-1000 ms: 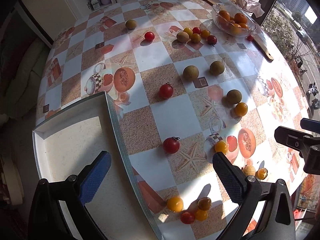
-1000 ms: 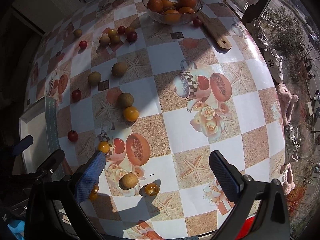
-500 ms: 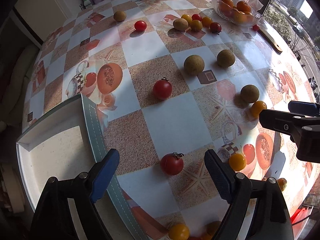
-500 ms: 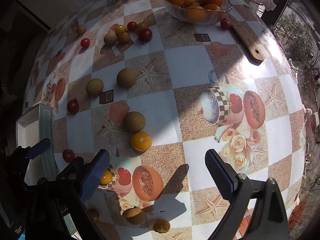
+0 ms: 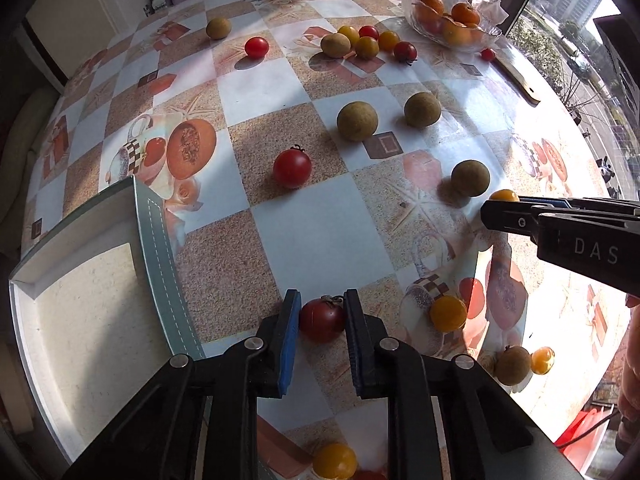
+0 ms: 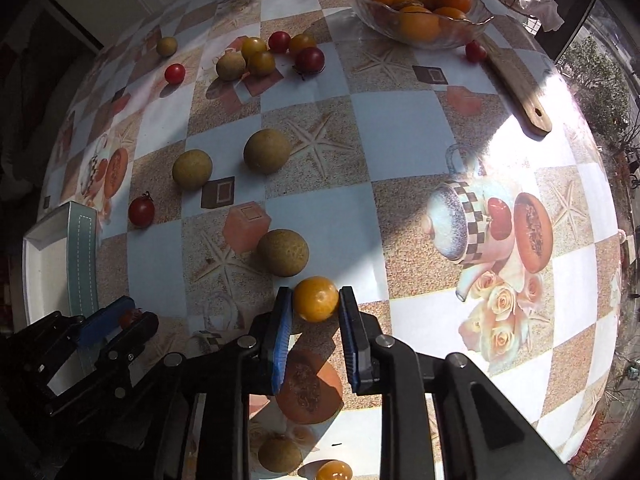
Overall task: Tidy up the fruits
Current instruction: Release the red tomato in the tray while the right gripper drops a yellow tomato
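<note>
My left gripper (image 5: 322, 304) is shut on a dark red tomato (image 5: 322, 319) on the table, just right of the white tray (image 5: 154, 232). My right gripper (image 6: 314, 298) is shut on a yellow-orange tomato (image 6: 316, 299); a brown round fruit (image 6: 283, 252) sits just behind it. The right gripper also shows from the side in the left wrist view (image 5: 490, 214). The left gripper shows in the right wrist view (image 6: 130, 316), next to the tray (image 6: 82, 248). Several red, yellow and brown fruits lie scattered over the patterned tablecloth.
A glass bowl of oranges (image 6: 416, 36) stands at the far right, with a wooden board handle (image 6: 520, 92) beside it. A cluster of small fruits (image 5: 368, 42) lies at the back. More fruits lie near the front edge (image 5: 514, 364). A window runs along the right.
Both grippers moved forward and down and closed: the left onto the dark red tomato, the right onto the yellow-orange tomato. Both were wide open before.
</note>
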`<action>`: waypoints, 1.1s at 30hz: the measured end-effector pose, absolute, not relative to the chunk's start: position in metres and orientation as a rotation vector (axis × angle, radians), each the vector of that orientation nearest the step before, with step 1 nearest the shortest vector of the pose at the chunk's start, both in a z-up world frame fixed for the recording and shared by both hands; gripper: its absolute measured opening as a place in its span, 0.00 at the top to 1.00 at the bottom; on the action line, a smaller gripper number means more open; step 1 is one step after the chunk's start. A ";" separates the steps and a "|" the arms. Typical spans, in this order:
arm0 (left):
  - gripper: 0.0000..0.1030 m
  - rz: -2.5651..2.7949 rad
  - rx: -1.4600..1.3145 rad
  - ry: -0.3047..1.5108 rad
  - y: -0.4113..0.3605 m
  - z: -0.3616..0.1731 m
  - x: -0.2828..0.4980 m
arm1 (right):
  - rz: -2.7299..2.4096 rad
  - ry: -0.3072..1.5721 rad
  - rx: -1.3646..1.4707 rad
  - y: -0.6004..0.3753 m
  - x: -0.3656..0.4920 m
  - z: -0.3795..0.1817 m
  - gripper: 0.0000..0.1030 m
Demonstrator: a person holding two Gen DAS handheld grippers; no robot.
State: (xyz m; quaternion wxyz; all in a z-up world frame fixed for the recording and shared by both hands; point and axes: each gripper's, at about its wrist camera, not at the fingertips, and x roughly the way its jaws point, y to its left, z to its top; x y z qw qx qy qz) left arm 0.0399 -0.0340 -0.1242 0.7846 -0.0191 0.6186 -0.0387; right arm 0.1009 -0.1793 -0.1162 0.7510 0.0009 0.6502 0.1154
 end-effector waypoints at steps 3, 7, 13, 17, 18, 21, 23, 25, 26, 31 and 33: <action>0.77 -0.082 -0.127 1.332 -0.022 -0.118 0.033 | 0.257 1.416 0.032 -0.185 0.095 -0.110 0.75; 0.77 -0.074 -0.196 1.309 -0.008 -0.104 0.024 | 0.275 1.420 0.045 -0.187 0.088 -0.102 0.75; 0.77 -0.043 -0.238 1.276 0.004 -0.079 0.020 | 0.326 1.413 0.045 -0.177 0.076 -0.088 0.75; 0.77 0.015 -0.242 1.257 0.021 -0.069 0.014 | 0.388 1.405 0.028 -0.153 0.072 -0.077 0.75; 0.77 0.035 -0.242 1.255 0.027 -0.067 0.012 | 0.407 1.402 0.020 -0.142 0.073 -0.076 0.75; 0.77 0.096 -0.267 1.245 0.052 -0.065 0.002 | 0.473 1.398 -0.004 -0.113 0.070 -0.070 0.75; 0.77 0.140 -0.274 1.245 0.070 -0.066 -0.006 | 0.518 1.396 -0.021 -0.093 0.066 -0.066 0.75; 0.77 0.186 -0.275 1.247 0.087 -0.069 -0.015 | 0.563 1.399 -0.034 -0.072 0.063 -0.065 0.75; 0.77 0.210 -0.272 1.250 0.095 -0.071 -0.019 | 0.584 1.399 -0.044 -0.061 0.061 -0.064 0.75; 0.77 0.307 -0.274 1.255 0.130 -0.085 -0.035 | 0.677 1.412 -0.096 -0.005 0.054 -0.070 0.75; 0.77 0.338 -0.257 1.261 0.139 -0.092 -0.039 | 0.697 1.425 -0.111 0.014 0.054 -0.077 0.75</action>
